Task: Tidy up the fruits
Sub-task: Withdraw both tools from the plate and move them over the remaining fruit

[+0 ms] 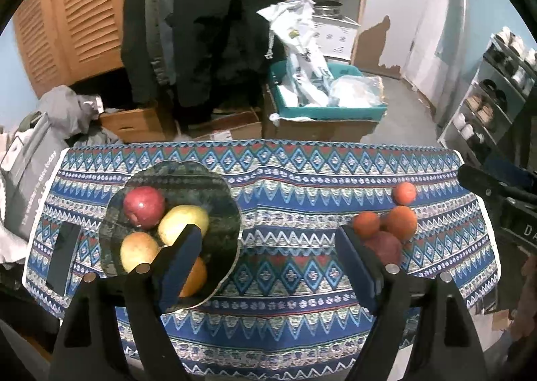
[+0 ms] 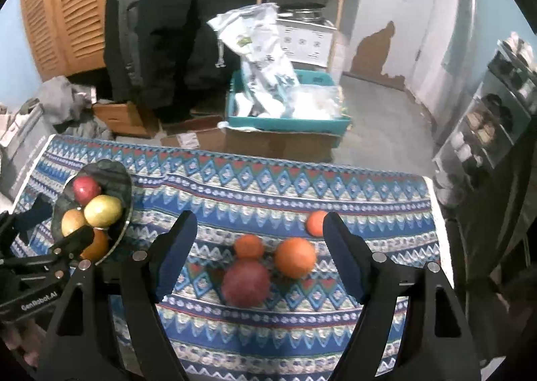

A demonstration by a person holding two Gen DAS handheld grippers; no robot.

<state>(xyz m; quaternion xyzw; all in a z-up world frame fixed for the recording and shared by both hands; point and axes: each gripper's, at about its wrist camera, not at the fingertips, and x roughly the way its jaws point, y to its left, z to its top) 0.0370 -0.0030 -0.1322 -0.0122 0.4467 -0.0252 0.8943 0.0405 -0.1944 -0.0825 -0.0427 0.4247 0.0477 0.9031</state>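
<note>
A dark green bowl (image 1: pixel 214 186) (image 2: pixel 120 176) sits at the left of the patterned cloth. It holds a red apple (image 1: pixel 144 206), a yellow apple (image 1: pixel 183 221), a second yellow apple (image 1: pixel 137 250) and an orange (image 1: pixel 194 275). Loose on the cloth to the right lie a dark red apple (image 2: pixel 246 282), a large orange (image 2: pixel 295 257) and two small oranges (image 2: pixel 249 246) (image 2: pixel 314 222). My left gripper (image 1: pixel 268 241) hangs open above the cloth between the bowl and the loose fruit, holding nothing. My right gripper (image 2: pixel 260 230) is open over the loose fruit, which shows between its fingers below them.
A dark phone (image 1: pixel 63 255) lies on the cloth left of the bowl. The table's far edge (image 1: pixel 268 143) drops to a floor crowded with cardboard boxes (image 1: pixel 319 127), a teal bin (image 2: pixel 288 122) of bags, hanging coats and a shoe rack (image 1: pixel 486 102) on the right.
</note>
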